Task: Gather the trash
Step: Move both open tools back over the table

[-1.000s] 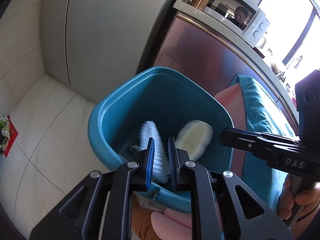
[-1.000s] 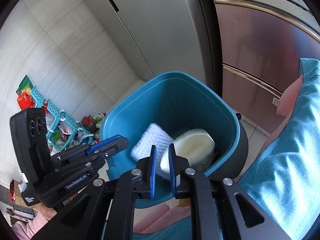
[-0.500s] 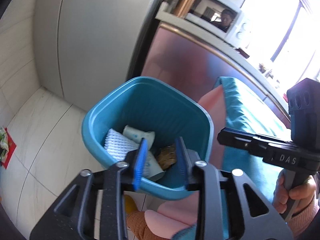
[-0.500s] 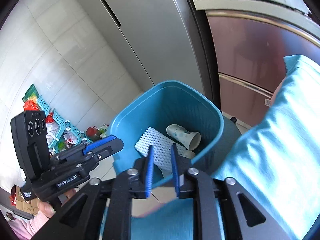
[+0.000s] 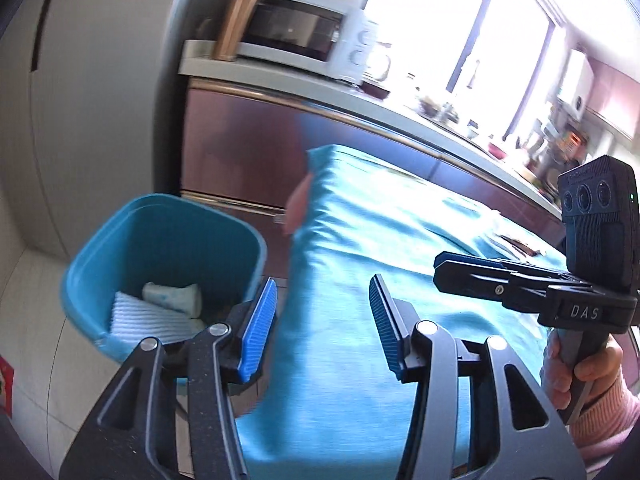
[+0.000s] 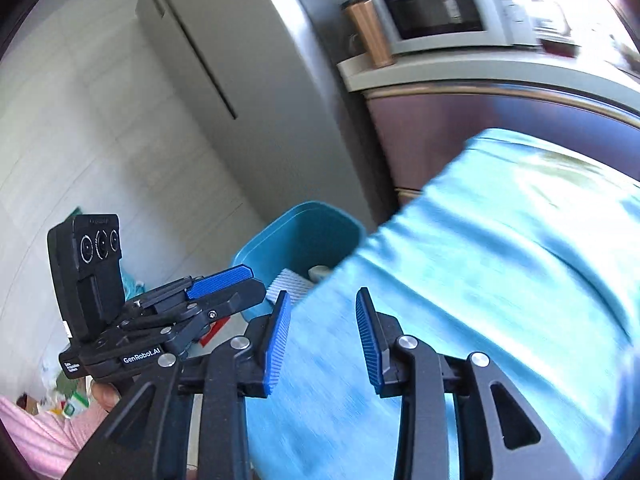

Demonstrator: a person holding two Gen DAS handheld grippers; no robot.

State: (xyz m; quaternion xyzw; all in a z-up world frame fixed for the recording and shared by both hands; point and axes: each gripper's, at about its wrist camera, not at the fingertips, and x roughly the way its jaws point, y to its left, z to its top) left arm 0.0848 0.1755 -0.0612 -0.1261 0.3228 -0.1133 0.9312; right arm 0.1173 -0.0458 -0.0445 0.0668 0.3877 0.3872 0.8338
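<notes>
A: Where did the trash go?

B: It's in the blue bin (image 5: 160, 240), on the floor by the left corner of the surface. I can see a white foam net (image 5: 148, 320) and a paper cup (image 5: 172, 296) lying on its side on top of the net.

A: Are the tools holding anything?

B: No. The left tool (image 5: 322, 320) has its jaws opening, with nothing between them. The right tool (image 6: 322, 336) is opening too, and it's empty.

A: Would that stuff be hard to pick up?

B: I think not. The net looks soft and very light. The cup looks light too, and easy to squash. A pinch on the cup's rim or the net's edge should do.

A: What about the surface?

B: It has a blue cloth (image 5: 380, 280) over it. Something small and dark lies near its far edge, too blurry to name.

A: And the room?

B: A kitchen. A microwave (image 5: 296, 36) sits on the counter (image 5: 280, 80) beside a copper-coloured cup (image 5: 234, 24), and a bright window is behind.
</notes>
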